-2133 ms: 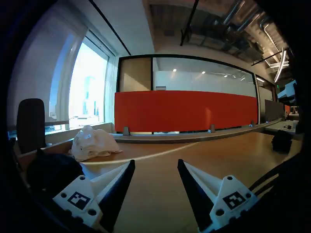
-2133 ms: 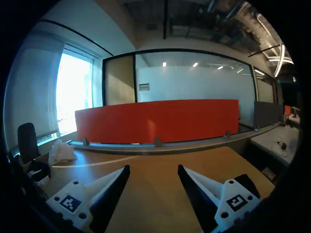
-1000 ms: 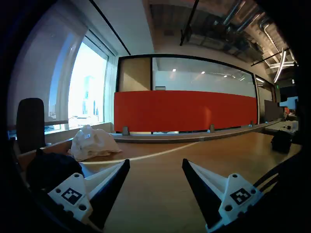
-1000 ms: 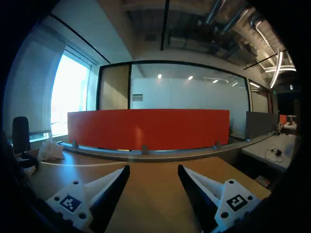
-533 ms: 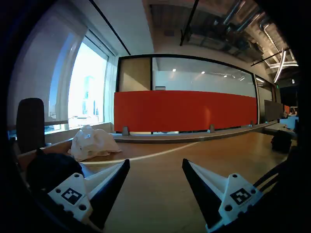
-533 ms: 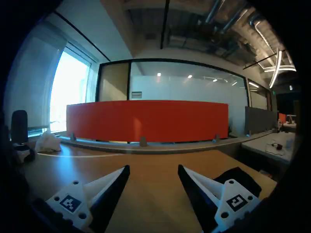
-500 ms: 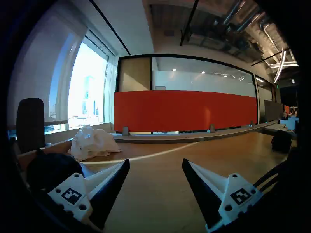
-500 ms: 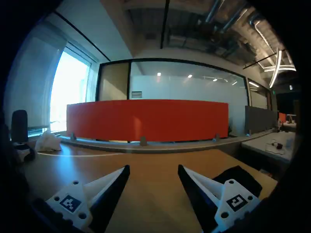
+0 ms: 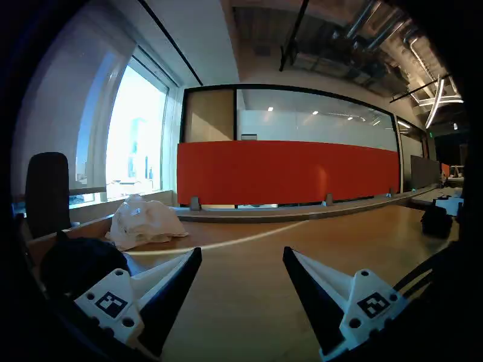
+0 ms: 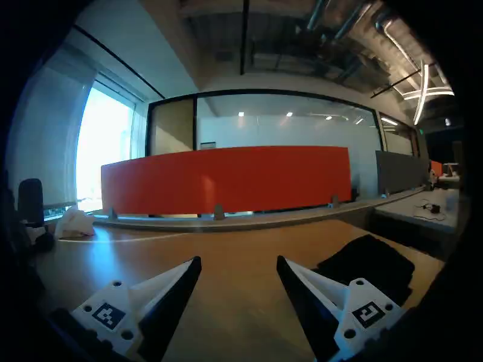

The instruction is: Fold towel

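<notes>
Two white fingers of the left gripper [image 9: 241, 250] stand wide apart above the wooden desk [image 9: 253, 308], gripping nothing; a crumpled white bundle [image 9: 145, 222] lies far off to the left by the window, beside the orange divider [image 9: 290, 172]. From the right gripper view, the right gripper [image 10: 238, 259] is spread just as wide and empty, with the black towel [image 10: 368, 262] lying flat on the desk beyond its right-hand finger, near the desk's edge.

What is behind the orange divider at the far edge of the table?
A glass partition wall rises behind the orange divider and shows above it; whatever stands lower is hidden by the divider.
</notes>
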A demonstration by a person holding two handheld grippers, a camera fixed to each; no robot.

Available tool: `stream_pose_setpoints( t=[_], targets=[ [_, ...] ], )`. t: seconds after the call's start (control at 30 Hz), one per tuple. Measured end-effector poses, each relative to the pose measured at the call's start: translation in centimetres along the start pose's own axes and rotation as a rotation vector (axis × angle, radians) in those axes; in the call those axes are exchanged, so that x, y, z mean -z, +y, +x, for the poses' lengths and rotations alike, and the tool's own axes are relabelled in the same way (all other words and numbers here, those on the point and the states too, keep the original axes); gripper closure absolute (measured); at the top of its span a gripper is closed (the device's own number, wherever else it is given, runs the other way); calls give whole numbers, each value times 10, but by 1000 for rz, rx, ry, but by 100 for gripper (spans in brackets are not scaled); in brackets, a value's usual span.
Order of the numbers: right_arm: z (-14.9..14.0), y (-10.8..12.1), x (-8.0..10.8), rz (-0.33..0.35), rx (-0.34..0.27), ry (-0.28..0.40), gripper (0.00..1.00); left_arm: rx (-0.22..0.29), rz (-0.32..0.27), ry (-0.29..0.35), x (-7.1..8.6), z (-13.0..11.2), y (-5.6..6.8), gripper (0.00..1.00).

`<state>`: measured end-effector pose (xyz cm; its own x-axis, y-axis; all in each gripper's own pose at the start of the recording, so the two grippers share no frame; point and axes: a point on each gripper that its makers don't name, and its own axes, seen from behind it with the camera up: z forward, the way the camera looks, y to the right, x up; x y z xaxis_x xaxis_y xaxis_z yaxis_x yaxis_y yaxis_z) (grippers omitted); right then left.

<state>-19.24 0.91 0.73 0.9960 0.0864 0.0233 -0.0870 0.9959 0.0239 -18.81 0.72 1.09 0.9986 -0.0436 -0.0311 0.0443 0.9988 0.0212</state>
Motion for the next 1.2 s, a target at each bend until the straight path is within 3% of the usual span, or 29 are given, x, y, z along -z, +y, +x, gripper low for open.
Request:
stream_pose_setpoints(
  t=[0.27,0.7,1.2],
  targets=[
    [2,-1,2,1,2,18,3,0,0,0,0,0,0,0],
    [-3,-12,1,8,63,17,3,0,0,0,0,0,0,0],
    [-5,-14,2,9,66,17,2,0,0,0,0,0,0,0]
  ],
)
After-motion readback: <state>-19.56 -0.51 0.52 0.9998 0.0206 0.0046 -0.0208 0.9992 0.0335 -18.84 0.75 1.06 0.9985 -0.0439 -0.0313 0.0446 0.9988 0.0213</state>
